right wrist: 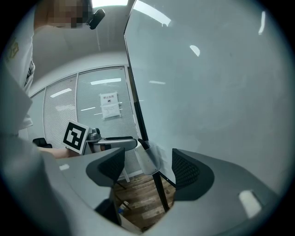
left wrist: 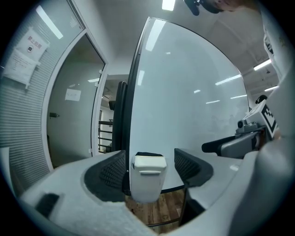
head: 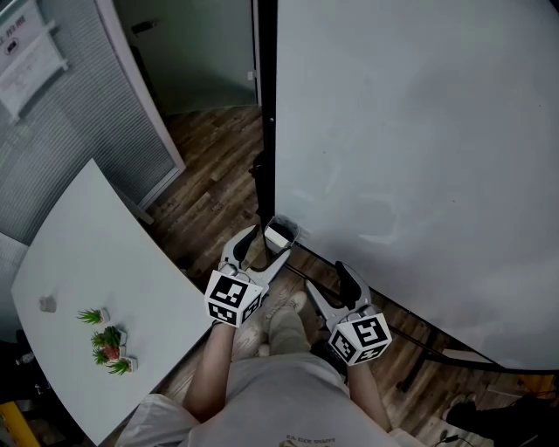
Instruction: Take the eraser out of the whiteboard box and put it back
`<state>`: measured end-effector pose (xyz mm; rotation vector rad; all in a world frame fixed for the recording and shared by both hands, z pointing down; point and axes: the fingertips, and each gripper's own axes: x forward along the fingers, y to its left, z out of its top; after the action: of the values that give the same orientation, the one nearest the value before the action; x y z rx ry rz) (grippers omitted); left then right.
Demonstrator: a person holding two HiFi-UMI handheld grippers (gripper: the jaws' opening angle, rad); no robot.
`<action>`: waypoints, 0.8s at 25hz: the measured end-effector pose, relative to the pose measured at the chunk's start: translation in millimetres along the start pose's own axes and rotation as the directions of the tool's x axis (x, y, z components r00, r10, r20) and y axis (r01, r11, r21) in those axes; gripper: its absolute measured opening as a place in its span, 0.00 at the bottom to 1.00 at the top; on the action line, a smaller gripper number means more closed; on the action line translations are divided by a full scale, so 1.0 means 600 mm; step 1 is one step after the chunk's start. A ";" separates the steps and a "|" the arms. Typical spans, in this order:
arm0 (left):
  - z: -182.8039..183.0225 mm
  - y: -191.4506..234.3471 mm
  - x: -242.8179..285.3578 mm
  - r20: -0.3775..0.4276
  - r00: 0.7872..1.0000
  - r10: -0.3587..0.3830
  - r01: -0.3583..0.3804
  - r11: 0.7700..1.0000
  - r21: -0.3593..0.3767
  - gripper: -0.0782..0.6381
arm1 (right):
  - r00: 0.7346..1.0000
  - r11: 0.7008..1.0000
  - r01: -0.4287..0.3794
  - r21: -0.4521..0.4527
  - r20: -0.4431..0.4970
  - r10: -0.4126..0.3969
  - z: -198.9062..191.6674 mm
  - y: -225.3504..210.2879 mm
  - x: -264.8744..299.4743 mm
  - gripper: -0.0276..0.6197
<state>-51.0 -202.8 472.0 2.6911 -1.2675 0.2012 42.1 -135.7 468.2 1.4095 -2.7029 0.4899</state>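
White plastic whiteboard box [head: 279, 234], fixed at the lower left corner of the pale glossy whiteboard [head: 419, 131], has the dark-topped eraser [left wrist: 148, 154] inside. Nothing is out yet, so removal and return both remain. The left gripper [head: 262, 249] points nearly level at the box, jaws spread wide, box at their tips, ungripped. The right gripper [head: 336, 288] hangs alongside, wide apart and empty.

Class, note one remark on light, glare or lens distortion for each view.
Head view: dim, even light, faint sheen on the whiteboard. Left gripper view: fisheye bends its dark frame; ceiling lights streak it. Right gripper view: dark corners, similar glare streaks.
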 end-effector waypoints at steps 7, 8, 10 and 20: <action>-0.010 -0.002 0.024 -0.012 1.000 0.000 0.001 1.000 0.029 0.53 | 1.000 1.000 -0.006 0.001 -0.014 0.006 -0.009 -0.011 0.013 0.54; -0.012 -0.002 0.026 -0.015 1.000 -0.002 0.002 1.000 0.029 0.53 | 1.000 1.000 -0.009 0.000 -0.015 0.009 -0.009 -0.010 0.014 0.54; -0.011 -0.003 0.029 -0.020 1.000 -0.003 0.004 1.000 0.030 0.52 | 1.000 1.000 -0.014 -0.001 -0.016 0.014 -0.006 -0.009 0.016 0.54; -0.014 -0.002 0.047 -0.014 1.000 -0.003 0.004 0.999 0.039 0.51 | 0.999 0.999 -0.033 0.007 -0.010 0.033 -0.010 -0.003 0.027 0.53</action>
<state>-32.7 -221.5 485.2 2.7196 -1.2678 0.2461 33.6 -147.8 477.6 1.3618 -2.7229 0.5073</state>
